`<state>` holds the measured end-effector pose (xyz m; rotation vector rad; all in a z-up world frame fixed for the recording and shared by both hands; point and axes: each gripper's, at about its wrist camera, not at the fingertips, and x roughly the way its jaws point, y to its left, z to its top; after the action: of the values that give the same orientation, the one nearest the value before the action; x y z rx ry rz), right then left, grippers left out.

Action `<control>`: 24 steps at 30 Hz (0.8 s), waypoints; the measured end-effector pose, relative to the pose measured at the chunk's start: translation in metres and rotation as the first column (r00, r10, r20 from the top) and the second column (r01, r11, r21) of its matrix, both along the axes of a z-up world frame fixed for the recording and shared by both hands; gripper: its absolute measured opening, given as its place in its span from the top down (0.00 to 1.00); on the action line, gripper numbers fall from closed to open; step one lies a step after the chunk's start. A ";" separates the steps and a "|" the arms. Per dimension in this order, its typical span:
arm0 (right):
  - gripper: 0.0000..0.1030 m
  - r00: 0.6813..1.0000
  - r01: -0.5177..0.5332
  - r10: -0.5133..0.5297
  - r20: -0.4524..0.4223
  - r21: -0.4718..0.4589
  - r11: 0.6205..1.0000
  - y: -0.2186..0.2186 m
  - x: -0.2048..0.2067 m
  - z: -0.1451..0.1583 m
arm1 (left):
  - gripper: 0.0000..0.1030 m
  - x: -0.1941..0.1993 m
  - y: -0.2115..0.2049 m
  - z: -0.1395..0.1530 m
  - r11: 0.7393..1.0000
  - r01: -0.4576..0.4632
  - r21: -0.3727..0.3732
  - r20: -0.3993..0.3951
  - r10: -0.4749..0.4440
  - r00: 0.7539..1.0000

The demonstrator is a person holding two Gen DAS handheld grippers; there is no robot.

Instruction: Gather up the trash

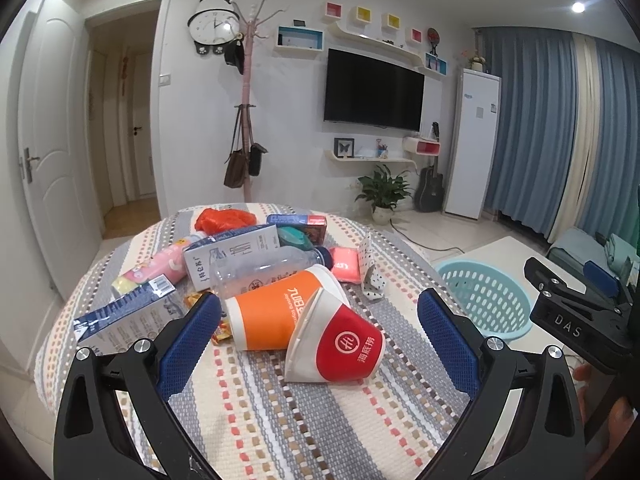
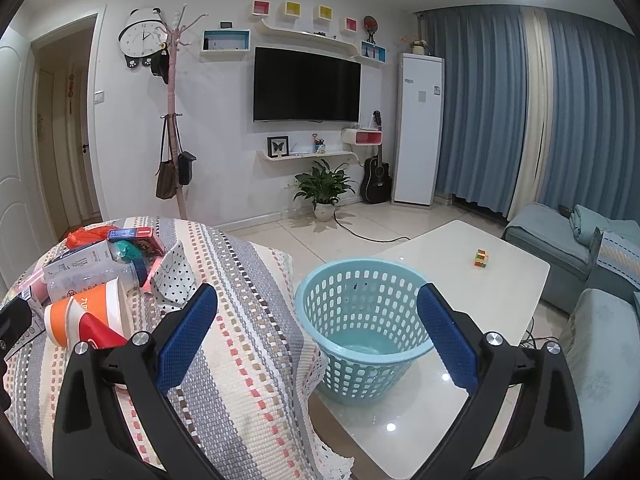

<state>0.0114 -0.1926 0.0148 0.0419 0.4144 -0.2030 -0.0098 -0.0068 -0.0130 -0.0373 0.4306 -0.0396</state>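
**Woven stripes, crushed paper, a lattice bin**

Woven cloth (image 1: 320,412) in grey, cream and coral stripes covers the round table, its weave coarse and ribbed. On it lies a heap of trash: a flattened red cup (image 1: 340,348) in front, touching an orange cup (image 1: 276,312) on its side; behind them a clear bottle (image 1: 268,268), ridged and lying flat, a grey carton (image 1: 232,256), a pink pack (image 1: 160,266), a blue carton (image 1: 128,320) at the left, an orange bag (image 1: 224,218) crumpled at the far edge and a dotted paper box (image 1: 370,270) to the right.

The left gripper (image 1: 320,328) hangs over the near cloth with its jaws spread wide — nothing between the blue, dimpled pads (image 1: 188,344); the red cup lies in the gap, untouched.

The right gripper (image 2: 318,328) is likewise wide apart and holds nothing. Beyond it stands the basket (image 2: 360,344) — pale teal plastic, round, with perforated walls — on a glossy white table (image 2: 480,280) just beside the cloth's hanging edge.
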 end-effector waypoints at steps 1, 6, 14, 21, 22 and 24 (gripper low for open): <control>0.08 1.000 -0.001 0.001 0.000 0.001 1.000 0.000 0.000 0.000 | 0.07 0.000 0.000 0.000 1.000 -0.001 -0.001 0.000 0.001 1.000; 0.08 1.000 -0.002 0.002 0.000 0.002 1.000 0.001 0.000 -0.001 | 0.07 -0.002 -0.003 0.000 1.000 -0.002 -0.006 0.000 0.002 1.000; 0.08 1.000 -0.004 0.004 -0.006 0.004 1.000 0.003 0.000 -0.002 | 0.07 -0.003 -0.001 0.001 1.000 0.002 -0.003 -0.003 -0.002 1.000; 0.08 1.000 -0.007 0.007 -0.007 0.004 1.000 0.004 0.001 -0.003 | 0.07 -0.004 -0.001 0.001 1.000 0.002 -0.006 -0.005 -0.002 1.000; 0.08 1.000 -0.007 0.007 -0.007 0.005 1.000 0.004 0.001 -0.003 | 0.07 -0.005 -0.001 0.001 1.000 0.003 -0.008 -0.006 -0.003 1.000; 0.08 1.000 -0.008 0.008 -0.008 0.006 1.000 0.004 0.001 -0.003 | 0.07 -0.006 -0.003 0.002 1.000 0.003 -0.010 -0.006 -0.003 1.000</control>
<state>0.0129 -0.1883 0.0117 0.0448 0.4234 -0.1939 -0.0161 -0.0099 -0.0109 -0.0465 0.4363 -0.0446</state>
